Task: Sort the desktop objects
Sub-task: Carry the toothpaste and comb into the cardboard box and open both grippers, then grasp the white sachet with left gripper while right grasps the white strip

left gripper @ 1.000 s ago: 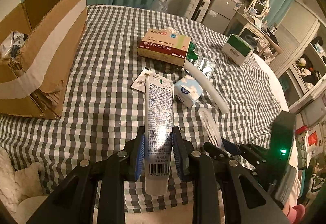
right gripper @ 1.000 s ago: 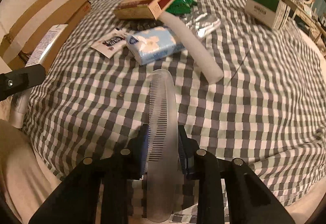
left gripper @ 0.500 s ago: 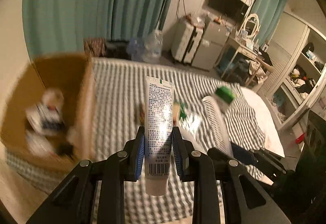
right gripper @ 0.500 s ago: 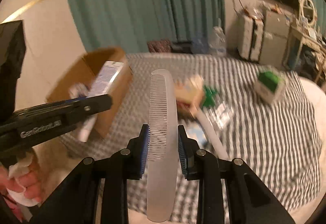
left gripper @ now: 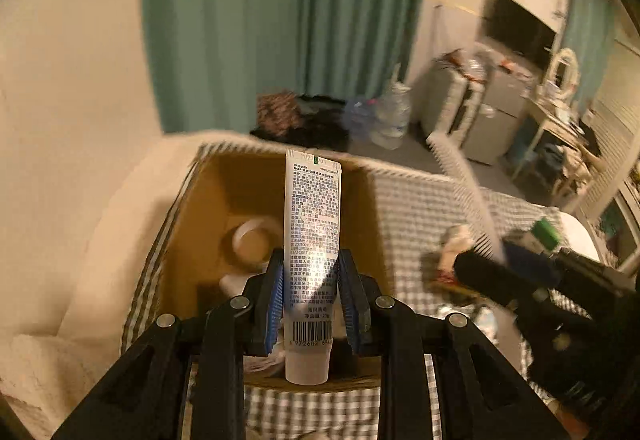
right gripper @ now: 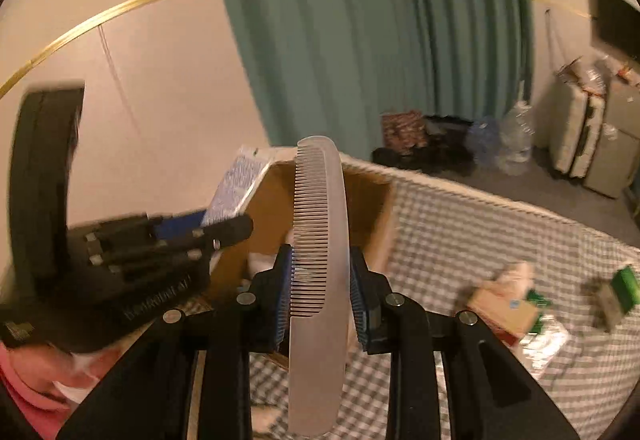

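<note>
Tube and comb held over the cardboard box

Tube of white plastic, printed with small blue text and a barcode near its cap end, is clamped between the blue pads of the left tongs. Its flat crimped end points away, over the open cardboard box. A roll of tape is seen lying on the floor of the box, to the left of the tube.

A translucent white comb is gripped in the right tongs, narrowly parted by its width, with the teeth turned to the left. Its rounded far end stands over the near rim of the same box. In the left wrist view the comb is seen as a blurred strip rising from the right tongs at the right.

The box is set at the left far part of a surface covered by a grey-and-white checked cloth. Further right on the cloth, well apart from the box, a flat tan carton and a green-topped box are left lying, both blurred. A teal curtain hangs behind.
</note>
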The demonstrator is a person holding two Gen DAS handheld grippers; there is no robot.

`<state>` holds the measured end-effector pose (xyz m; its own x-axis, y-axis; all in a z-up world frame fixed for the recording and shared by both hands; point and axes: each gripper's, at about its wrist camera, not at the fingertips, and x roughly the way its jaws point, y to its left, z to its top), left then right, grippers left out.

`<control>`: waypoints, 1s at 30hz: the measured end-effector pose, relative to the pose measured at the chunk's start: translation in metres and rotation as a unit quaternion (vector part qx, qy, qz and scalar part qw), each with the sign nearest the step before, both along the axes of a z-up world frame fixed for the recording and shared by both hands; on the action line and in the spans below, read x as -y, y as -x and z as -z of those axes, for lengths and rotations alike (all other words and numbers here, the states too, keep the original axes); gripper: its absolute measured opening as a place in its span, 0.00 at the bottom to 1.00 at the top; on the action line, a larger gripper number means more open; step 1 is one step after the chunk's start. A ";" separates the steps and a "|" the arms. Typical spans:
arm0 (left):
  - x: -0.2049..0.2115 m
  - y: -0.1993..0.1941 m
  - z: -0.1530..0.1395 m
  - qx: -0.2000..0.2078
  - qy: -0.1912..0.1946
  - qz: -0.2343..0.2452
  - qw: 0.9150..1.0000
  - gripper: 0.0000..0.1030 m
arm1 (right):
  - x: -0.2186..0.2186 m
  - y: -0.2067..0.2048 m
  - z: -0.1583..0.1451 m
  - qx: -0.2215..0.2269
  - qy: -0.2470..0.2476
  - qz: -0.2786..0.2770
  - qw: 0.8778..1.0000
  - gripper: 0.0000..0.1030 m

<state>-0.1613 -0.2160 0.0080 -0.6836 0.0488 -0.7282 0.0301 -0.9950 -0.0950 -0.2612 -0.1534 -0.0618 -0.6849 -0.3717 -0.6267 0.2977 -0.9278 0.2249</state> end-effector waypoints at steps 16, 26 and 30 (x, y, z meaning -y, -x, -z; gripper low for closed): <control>0.032 0.006 0.041 0.013 -0.016 0.004 1.000 0.90 | -0.017 0.041 0.027 -0.001 0.062 0.055 0.997 0.69; -0.071 -0.054 -0.020 -0.053 0.006 0.104 0.993 0.98 | -0.144 -0.064 0.008 -0.048 0.059 0.149 0.986 0.69; -0.125 -0.069 -0.019 -0.052 -0.025 0.131 0.990 1.00 | -0.201 -0.110 0.004 -0.061 0.027 0.193 0.979 0.73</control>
